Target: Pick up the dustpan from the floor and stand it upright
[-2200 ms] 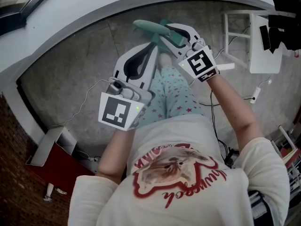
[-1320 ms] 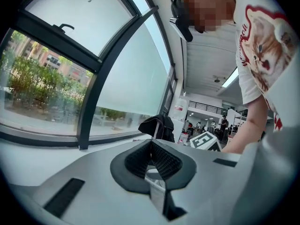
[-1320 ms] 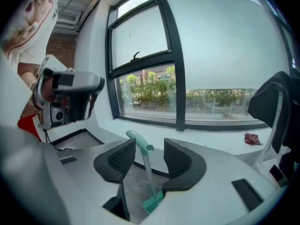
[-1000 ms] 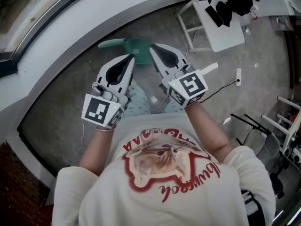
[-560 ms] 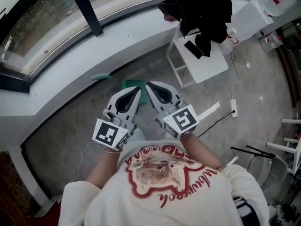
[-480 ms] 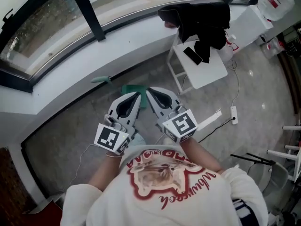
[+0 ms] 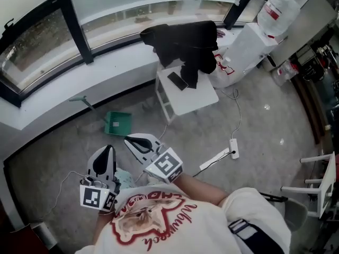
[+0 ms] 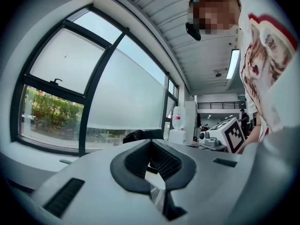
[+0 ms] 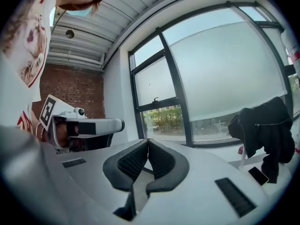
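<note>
You've let go and you're backing off. A moment ago both tools were down at the green dustpan (image 7: 117, 124); now you're standing tall and it sits well apart from them, on the floor at the foot of the wall under the window. Its long handle (image 7: 80, 100) slants up toward the sill. From up here it looks stood up and left resting there, though how steady it is I can't tell.

Left gripper (image 7: 108, 148): jaws together, nothing between the pads, just window beyond them. Right gripper (image 7: 127, 138): same story, jaws pressed together and empty, pointing out level across the room.

To the dustpan's right is the white side table (image 7: 199, 97) with a black jacket (image 7: 183, 41) draped over it. Neither touches the dustpan.

So the job reads as done: dustpan off its back, both tools clear.
</note>
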Available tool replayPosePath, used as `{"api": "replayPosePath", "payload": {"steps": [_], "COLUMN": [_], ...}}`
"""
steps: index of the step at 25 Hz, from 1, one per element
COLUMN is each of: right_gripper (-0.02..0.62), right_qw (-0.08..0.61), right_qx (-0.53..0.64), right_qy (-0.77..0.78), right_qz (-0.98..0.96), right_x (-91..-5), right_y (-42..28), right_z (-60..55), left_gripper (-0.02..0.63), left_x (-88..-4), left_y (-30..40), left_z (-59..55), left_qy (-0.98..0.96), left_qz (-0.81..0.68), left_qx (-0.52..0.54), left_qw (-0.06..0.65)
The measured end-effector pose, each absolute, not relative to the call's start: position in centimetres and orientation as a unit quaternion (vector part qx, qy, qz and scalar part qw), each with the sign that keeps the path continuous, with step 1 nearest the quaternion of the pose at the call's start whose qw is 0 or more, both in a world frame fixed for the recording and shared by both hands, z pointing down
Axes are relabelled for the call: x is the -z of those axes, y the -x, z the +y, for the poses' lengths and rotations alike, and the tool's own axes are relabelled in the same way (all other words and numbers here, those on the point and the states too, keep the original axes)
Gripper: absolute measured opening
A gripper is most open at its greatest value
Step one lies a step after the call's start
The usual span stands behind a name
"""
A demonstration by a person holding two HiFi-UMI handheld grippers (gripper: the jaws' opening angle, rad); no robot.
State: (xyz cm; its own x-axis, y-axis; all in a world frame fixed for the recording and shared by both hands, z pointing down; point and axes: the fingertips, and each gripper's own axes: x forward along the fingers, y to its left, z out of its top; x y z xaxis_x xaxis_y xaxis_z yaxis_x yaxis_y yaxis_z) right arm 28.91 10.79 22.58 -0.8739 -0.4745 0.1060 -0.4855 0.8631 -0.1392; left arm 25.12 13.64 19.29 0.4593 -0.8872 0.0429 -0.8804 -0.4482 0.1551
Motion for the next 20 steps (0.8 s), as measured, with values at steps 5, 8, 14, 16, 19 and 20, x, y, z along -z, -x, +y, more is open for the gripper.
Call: {"api": "replayPosePath", "payload": {"steps": [5,8,14,16,19,20], "right_gripper": [0.025,0.025,0.025,0.025,0.025,0.025], "right_qw": [0.003,0.0,0.0,0.004,0.011,0.012], "right_qx": [-0.069,-0.061,-0.066,-0.068,-0.064,-0.062], "right_qy": [-0.211,-0.206,-0.233,-0.241,-0.25,-0.254], "right_qz": [-0.975,-0.977,-0.97,-0.968,-0.966,-0.965], "right_x": [-20.9,-20.0,-20.7,-21.0,-21.2,-21.2], "right_y": [-28.8,-28.7,-29.7,-30.1,-30.2,-30.0], "right_z": [13.3,14.2,15.1,16.4,18.4,19.3], "left_gripper": [0.02,0.02,0.02,0.02,0.02,0.02], "left_x": [-18.8,-18.4,-19.3,-19.3,-19.3,-19.2], "left_y": [-26.1,-26.8,-27.3,-27.4,-27.1,-26.9], "left_z": [16.0,16.5,18.2,19.4,21.4,22.4], "left_qy": [-0.839,-0.842,-0.847,-0.849,-0.851,-0.852], "left_qz": [-0.539,-0.534,-0.524,-0.521,-0.518,-0.516], "left_qx": [0.023,0.031,0.038,0.039,0.046,0.048], "left_qw": [0.068,0.068,0.086,0.084,0.08,0.079]}}
